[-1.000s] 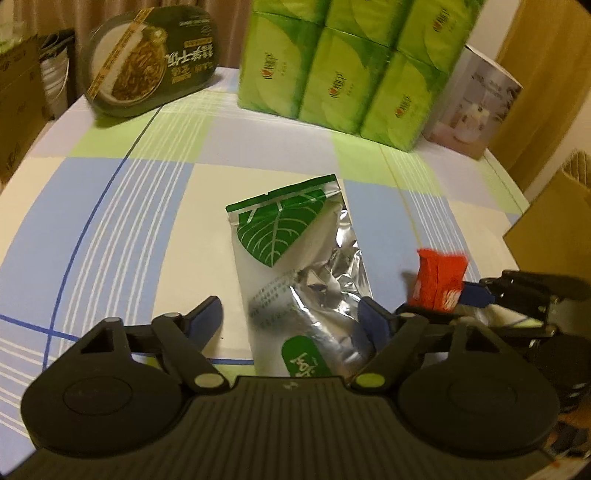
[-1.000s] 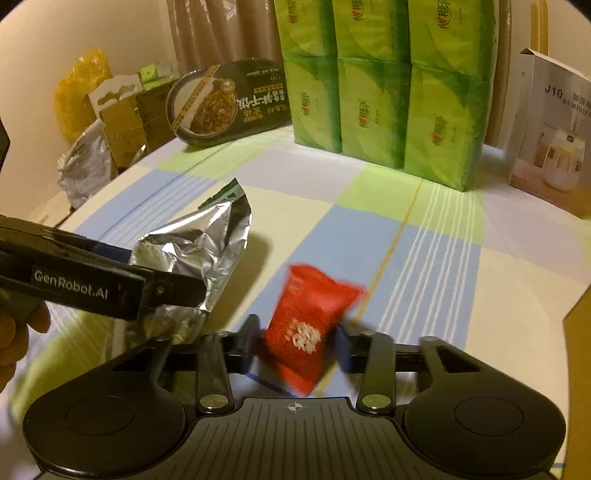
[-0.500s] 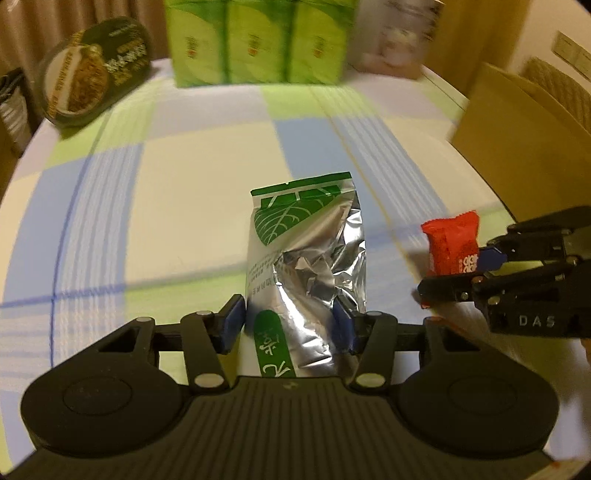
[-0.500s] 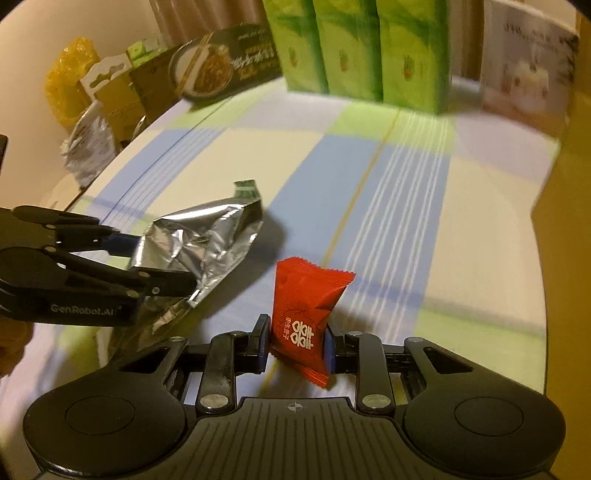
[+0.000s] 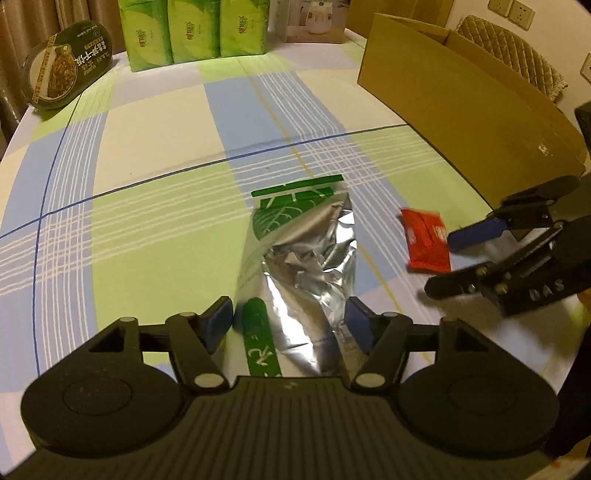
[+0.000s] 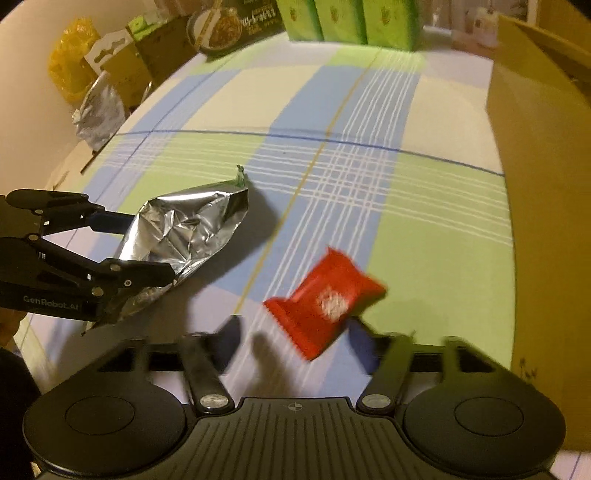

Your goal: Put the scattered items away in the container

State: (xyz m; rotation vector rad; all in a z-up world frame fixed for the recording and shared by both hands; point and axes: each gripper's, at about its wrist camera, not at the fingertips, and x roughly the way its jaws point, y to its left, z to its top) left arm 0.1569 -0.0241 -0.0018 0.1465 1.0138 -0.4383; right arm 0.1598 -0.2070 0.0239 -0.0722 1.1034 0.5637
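A silver foil pouch (image 5: 306, 258) with green leaf print stands up from between the fingers of my left gripper (image 5: 288, 325), which is shut on its lower end. Seen from the right wrist, the pouch (image 6: 192, 229) hangs in that left gripper (image 6: 147, 249) above the checked tablecloth. My right gripper (image 6: 295, 334) is open wide and blurred. A red snack packet (image 6: 325, 302) lies loose just ahead of its fingers, tilted and blurred. In the left wrist view the red packet (image 5: 424, 242) sits at the tips of the right gripper (image 5: 439, 264). A cardboard box (image 5: 461, 92) stands at the right.
Green tissue packs (image 5: 195, 29), a dark oval noodle pack (image 5: 66, 66) and a white product box (image 5: 314, 18) line the table's far edge. The cardboard box wall (image 6: 535, 166) rises close on the right. Bags and cartons (image 6: 96, 88) sit beyond the left edge.
My right gripper has opened and the red packet has slipped out of its jaws, tipping over. Both grippers have swung toward the cardboard box. The left one still grips the pouch.
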